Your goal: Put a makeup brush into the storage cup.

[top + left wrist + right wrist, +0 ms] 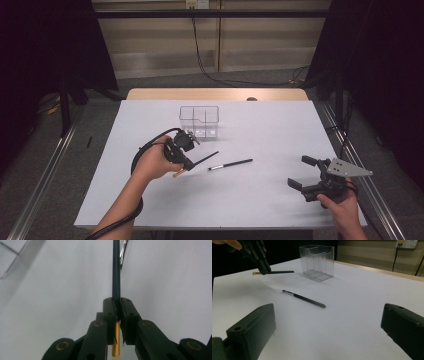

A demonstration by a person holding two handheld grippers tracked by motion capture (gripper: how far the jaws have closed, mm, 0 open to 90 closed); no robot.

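Note:
My left gripper (186,164) is shut on a dark brush with a gold end (204,158), held off the white table (150,205). In the left gripper view the brush (116,277) runs straight out from between the pressed jaws, gold ferrule (116,340) behind them. The right gripper view shows that gripper (264,271) at top left with the brush (282,271) level above the table. A second black brush (231,164) lies flat in the middle (304,299). My right gripper (303,173) rests open near the table's right edge, nothing between its jaws.
A clear plastic organiser with compartments (199,120) stands behind the left gripper (318,261). The table's wooden far edge (215,94) shows beyond the white sheet. Metal rails (40,185) run along both sides. Cables cross the floor at the back.

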